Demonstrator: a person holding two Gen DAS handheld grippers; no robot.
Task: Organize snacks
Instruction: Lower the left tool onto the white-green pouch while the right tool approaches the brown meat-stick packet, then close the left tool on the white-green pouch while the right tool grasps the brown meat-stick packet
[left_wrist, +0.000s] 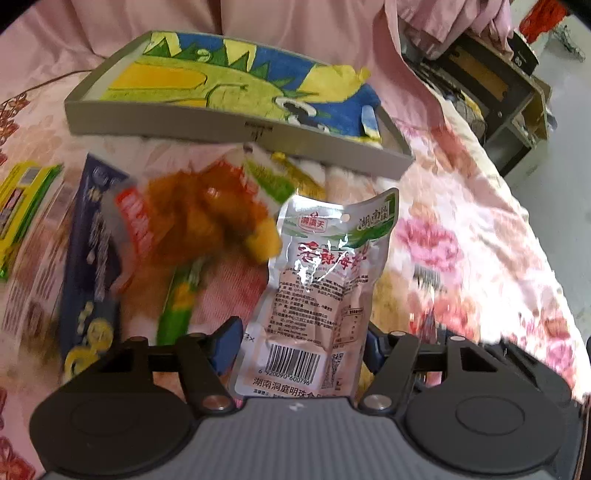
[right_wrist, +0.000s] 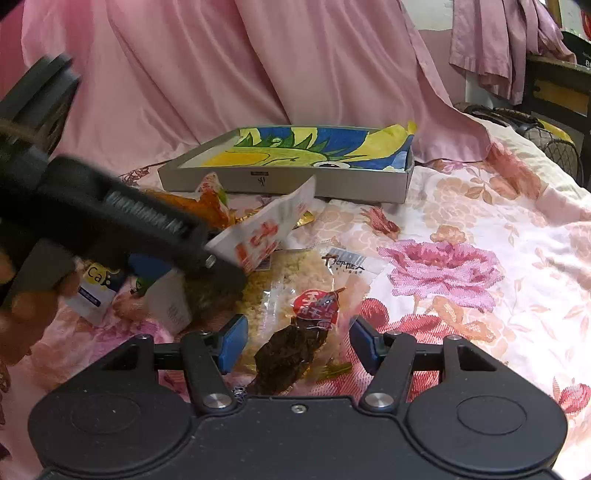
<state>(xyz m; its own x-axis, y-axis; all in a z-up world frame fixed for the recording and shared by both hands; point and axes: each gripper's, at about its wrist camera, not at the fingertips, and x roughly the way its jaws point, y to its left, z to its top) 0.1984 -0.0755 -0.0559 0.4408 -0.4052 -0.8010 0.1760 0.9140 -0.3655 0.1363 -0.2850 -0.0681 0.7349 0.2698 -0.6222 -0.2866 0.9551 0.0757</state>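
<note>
landmark: grey shallow box (left_wrist: 166, 123) lined with a blue, green and yellow picture, lying on the floral bedspread (left_wrist: 461, 236). left gripper (left_wrist: 299, 345) sits on the near side of the box, clenched on a silver snack pouch (left_wrist: 325, 280); the blue pads press the pouch's lower edges by the barcode, and the pouch stands up toward the box's near wall without reaching it. just beside the box's near wall lies a blurred heap: an orange-red snack bag (left_wrist: 199, 225), a dark blue packet (left_wrist: 92, 258) and a yellow-green box (left_wrist: 22, 206). right gripper (right_wrist: 297, 341), also on the near side of the box, has its pads astride a clear packet with a red label and dark contents (right_wrist: 295, 332); cannot tell whether the pads press it. pink cloth (right_wrist: 184, 74) hangs behind the box.
</note>
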